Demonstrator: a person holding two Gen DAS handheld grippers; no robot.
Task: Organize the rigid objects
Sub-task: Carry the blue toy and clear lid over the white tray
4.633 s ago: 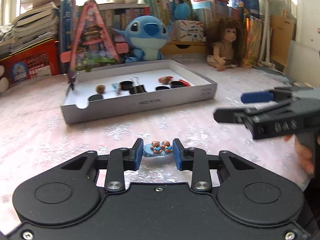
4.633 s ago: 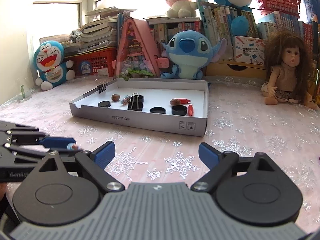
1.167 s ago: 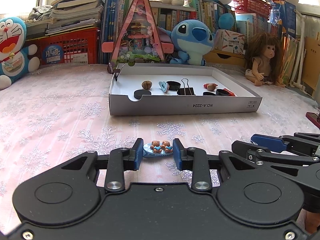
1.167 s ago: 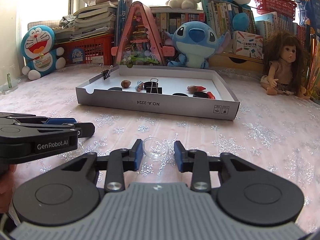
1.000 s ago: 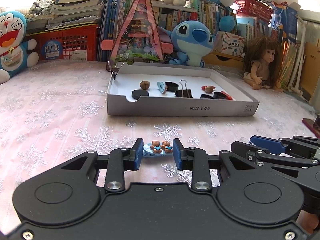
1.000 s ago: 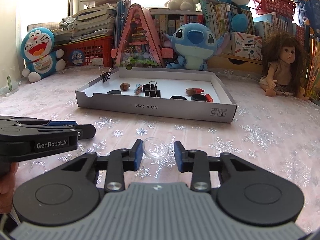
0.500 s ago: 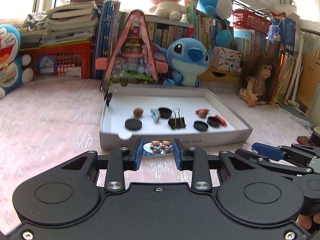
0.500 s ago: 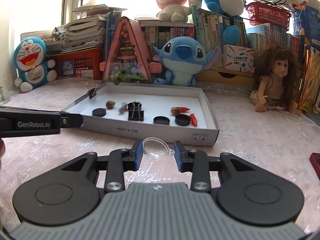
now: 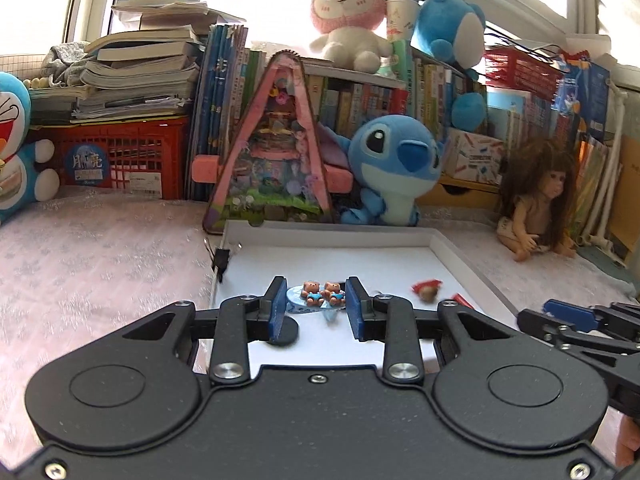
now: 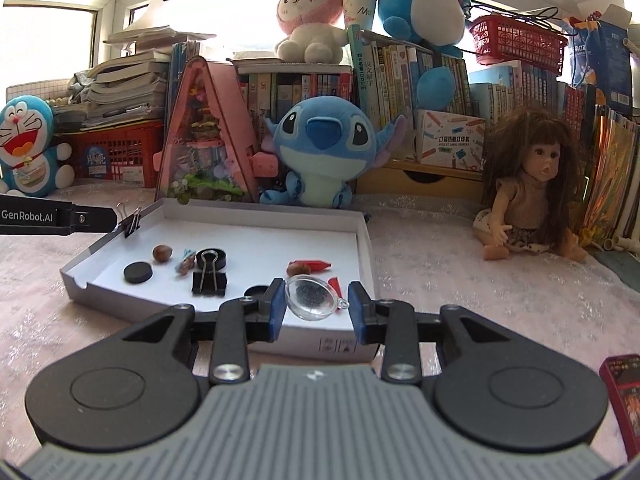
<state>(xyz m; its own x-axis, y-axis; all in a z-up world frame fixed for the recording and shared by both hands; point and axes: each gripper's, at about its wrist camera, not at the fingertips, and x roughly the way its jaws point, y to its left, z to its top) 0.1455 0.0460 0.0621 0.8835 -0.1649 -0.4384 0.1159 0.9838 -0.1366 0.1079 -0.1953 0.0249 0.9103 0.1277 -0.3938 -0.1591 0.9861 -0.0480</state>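
Observation:
My left gripper (image 9: 316, 307) is shut on a blue hair clip with two small bears (image 9: 320, 293) and holds it above the left part of the white tray (image 9: 448, 246). My right gripper (image 10: 316, 308) is shut on a clear plastic half-dome (image 10: 314, 302), held above the near right part of the tray (image 10: 366, 248). In the tray lie a black disc (image 10: 138, 272), a nut (image 10: 162, 253), a black binder clip (image 10: 209, 278), a red piece (image 10: 314, 265) and other small items. The left gripper's arm (image 10: 56, 220) shows at the left edge of the right wrist view.
A binder clip (image 10: 130, 220) is clipped on the tray's left wall. Behind the tray stand a pink triangular toy house (image 10: 206, 140) and a blue plush (image 10: 324, 148). A doll (image 10: 532, 196) sits at the right. A red box (image 10: 624, 392) lies near right. Books line the back.
Both grippers rose and moved forward from the tablecloth to over the tray, each still holding its object. The right one closed on the dome earlier.

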